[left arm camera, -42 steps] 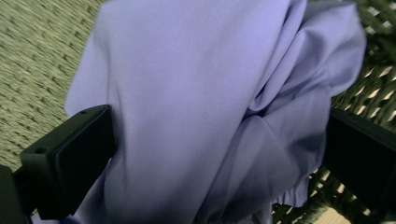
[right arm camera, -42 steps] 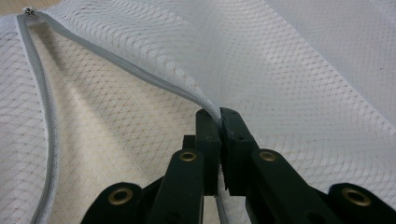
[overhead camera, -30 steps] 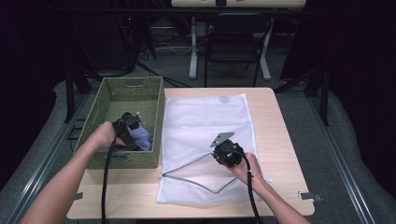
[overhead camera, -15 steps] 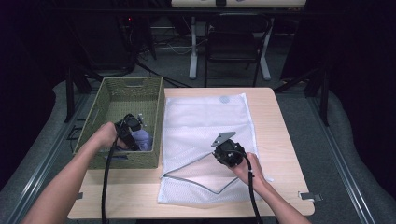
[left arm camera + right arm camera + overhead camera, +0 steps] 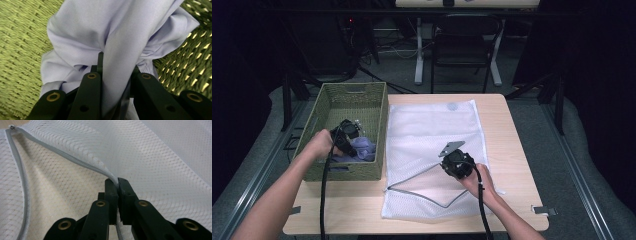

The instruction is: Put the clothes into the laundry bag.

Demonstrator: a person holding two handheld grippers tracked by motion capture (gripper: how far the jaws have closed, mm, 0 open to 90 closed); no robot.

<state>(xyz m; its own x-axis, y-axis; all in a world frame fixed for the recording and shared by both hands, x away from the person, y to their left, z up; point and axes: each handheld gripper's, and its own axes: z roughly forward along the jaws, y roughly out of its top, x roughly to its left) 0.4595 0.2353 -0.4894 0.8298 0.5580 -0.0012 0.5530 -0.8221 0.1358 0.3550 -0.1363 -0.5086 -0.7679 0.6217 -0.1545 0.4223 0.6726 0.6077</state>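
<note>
Lavender cloth (image 5: 105, 32) lies at the near end of the green basket (image 5: 357, 92), at the table's left edge, and the left gripper (image 5: 346, 135) has just closed its jaws on a fold. The right gripper (image 5: 117, 185) pinches the mesh bag (image 5: 432, 125) by its zipper edge; lift the cloth clear before swinging across.

A pale wooden worktop (image 5: 512, 150) with rounded corners carries two things side by side. On its left part stands a green woven basket (image 5: 319, 131), rectangular, its long side running front to back and its right wall just beside the white mesh bag (image 5: 432, 125). The mesh bag lies flat over the middle of the worktop, its grey zipper edge (image 5: 422, 194) drawn open near the front, bare wood showing to its right and along the front edge.
</note>
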